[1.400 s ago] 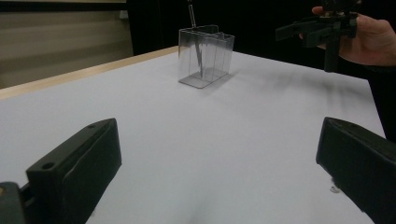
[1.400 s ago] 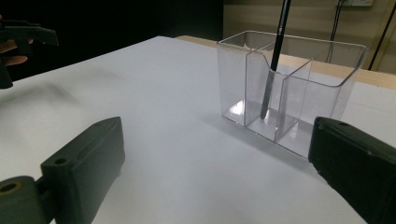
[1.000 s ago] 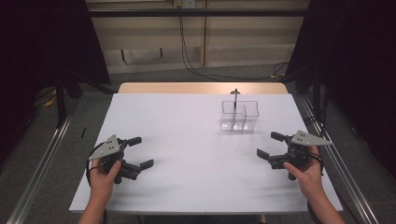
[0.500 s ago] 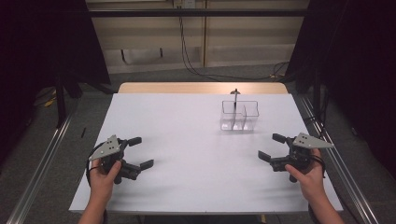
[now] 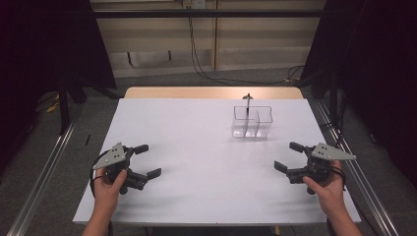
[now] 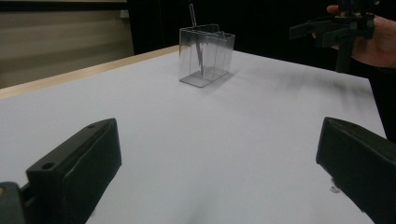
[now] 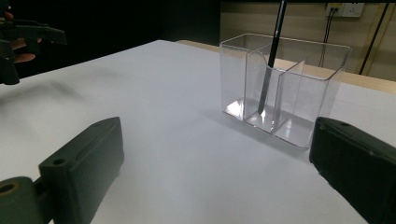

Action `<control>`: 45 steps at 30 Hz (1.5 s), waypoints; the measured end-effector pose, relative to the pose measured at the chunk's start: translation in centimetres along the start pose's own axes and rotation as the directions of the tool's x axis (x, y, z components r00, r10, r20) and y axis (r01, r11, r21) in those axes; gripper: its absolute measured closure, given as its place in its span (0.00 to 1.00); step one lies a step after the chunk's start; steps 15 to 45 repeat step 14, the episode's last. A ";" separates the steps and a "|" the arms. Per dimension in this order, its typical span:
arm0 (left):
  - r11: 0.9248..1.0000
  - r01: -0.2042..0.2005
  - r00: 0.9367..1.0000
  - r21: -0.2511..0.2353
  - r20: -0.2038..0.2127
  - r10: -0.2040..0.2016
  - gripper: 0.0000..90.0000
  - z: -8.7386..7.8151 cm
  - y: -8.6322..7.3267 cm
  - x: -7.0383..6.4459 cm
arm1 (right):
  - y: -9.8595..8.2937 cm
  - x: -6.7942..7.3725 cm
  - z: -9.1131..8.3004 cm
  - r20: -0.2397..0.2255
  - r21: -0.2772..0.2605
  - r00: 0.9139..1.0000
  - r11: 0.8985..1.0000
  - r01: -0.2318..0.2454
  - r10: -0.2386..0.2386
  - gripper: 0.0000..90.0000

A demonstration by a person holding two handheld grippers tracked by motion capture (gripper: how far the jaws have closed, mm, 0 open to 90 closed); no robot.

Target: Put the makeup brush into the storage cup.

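A clear plastic holder (image 5: pixel 253 122) with compartments stands on the white table (image 5: pixel 196 142), right of centre toward the back. A thin dark pen (image 5: pixel 248 101) stands upright in it, leaning on a divider (image 7: pixel 268 70). My left gripper (image 5: pixel 143 160) rests near the front left, jaws wide apart and empty. My right gripper (image 5: pixel 289 156) sits near the front right, also open and empty, pointing inward. The holder (image 6: pixel 205 55) appears far off in the left gripper view, and close (image 7: pixel 285 88) in the right gripper view.
Wooden strip (image 5: pixel 211 92) runs along the table's far edge. Metal rails (image 5: pixel 44 172) flank both sides of the table. Cables hang at the back wall (image 5: pixel 196 49). The other hand's gripper (image 6: pixel 334 30) shows at the top right of the left gripper view.
The right gripper has shifted slightly toward the near edge. The left gripper and the holder have stayed put.
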State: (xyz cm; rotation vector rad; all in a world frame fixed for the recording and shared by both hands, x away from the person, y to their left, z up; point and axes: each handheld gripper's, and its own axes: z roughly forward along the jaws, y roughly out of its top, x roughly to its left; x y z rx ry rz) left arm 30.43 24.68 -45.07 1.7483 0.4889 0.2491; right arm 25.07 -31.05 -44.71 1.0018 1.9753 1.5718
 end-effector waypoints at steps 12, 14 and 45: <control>1.000 0.005 1.000 -0.005 -0.002 -0.005 0.00 -0.2 0.0 0.0 | -0.4 -0.1 0.2 -0.002 0.022 1.000 1.000 0.008 -0.008 0.03; 1.000 0.004 1.000 -0.003 -0.003 -0.004 0.00 -0.2 0.0 -0.1 | -0.3 -0.1 0.2 -0.005 0.021 1.000 1.000 0.008 -0.008 0.02; 1.000 0.004 1.000 -0.003 -0.003 -0.004 0.00 -0.2 0.0 -0.1 | -0.3 -0.1 0.2 -0.005 0.021 1.000 1.000 0.008 -0.008 0.02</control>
